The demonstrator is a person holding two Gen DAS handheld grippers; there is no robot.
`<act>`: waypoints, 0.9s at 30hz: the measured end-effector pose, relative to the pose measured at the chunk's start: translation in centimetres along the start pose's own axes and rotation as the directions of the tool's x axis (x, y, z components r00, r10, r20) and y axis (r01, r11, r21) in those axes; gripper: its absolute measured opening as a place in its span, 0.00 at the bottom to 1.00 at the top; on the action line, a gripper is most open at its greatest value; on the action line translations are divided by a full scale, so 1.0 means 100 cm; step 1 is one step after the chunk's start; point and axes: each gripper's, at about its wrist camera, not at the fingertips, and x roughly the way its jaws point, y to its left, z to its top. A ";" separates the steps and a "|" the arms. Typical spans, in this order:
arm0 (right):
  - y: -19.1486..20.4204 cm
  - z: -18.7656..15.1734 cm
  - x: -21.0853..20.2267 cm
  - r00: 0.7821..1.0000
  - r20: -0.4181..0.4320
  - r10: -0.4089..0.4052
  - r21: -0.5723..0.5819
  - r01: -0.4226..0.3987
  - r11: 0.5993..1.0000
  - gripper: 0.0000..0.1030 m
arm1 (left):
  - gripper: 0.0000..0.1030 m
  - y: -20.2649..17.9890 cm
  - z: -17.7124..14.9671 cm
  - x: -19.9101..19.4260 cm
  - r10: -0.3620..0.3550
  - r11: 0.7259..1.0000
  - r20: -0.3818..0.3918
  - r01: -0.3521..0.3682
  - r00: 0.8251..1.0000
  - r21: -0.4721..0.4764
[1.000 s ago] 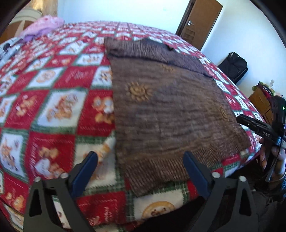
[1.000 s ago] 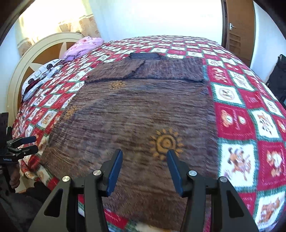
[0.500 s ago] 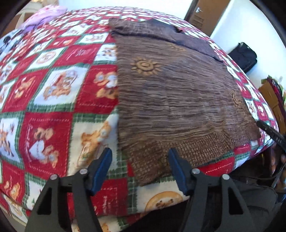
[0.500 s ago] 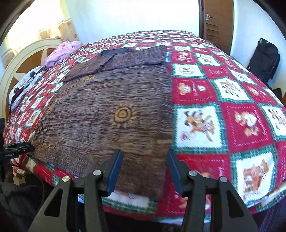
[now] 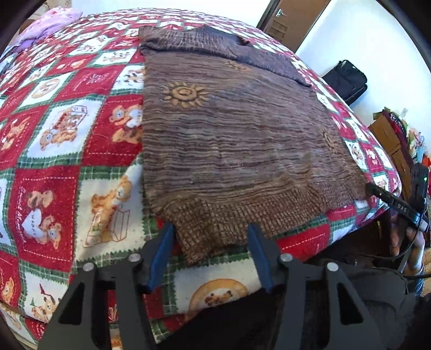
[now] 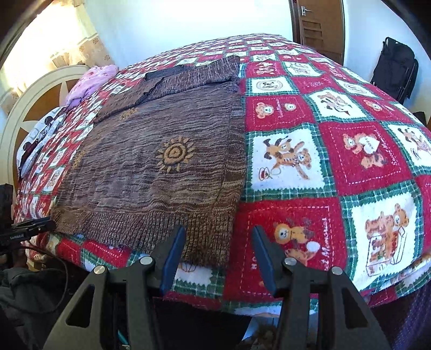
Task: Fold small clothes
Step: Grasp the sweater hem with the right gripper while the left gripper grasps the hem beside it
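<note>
- Bedspread (image 5: 51, 150) in red-and-white checks covers the bed, brown sweater (image 5: 229, 134) flat on it.
- Left gripper (image 5: 210, 253): jaws closing around the hem corner, not yet pinching.
- Right gripper (image 6: 218, 253): jaws half-open over its corner (nothing held).
- Next, I judge: pinch both, fold toward the far collar.

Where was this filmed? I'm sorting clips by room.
Most likely a bedroom: a bed under a red teddy-bear quilt, a rounded headboard with a pillow beside it, and a wooden door behind.
</note>
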 end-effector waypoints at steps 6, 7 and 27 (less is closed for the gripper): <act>0.005 -0.003 0.001 0.999 -0.018 0.037 0.004 -0.037 0.999 0.50 | 0.58 -0.004 0.001 0.005 0.007 1.000 -0.002 -0.007 1.000 0.001; 0.007 -0.003 0.002 0.998 -0.022 0.052 0.007 -0.052 0.999 0.43 | 0.58 -0.004 0.002 0.006 0.005 1.000 -0.001 -0.005 1.000 0.000; 0.003 0.022 -0.036 0.941 0.281 0.188 0.053 -0.210 0.976 0.05 | 0.09 0.013 0.020 -0.041 -0.067 0.998 0.267 0.070 0.961 -0.001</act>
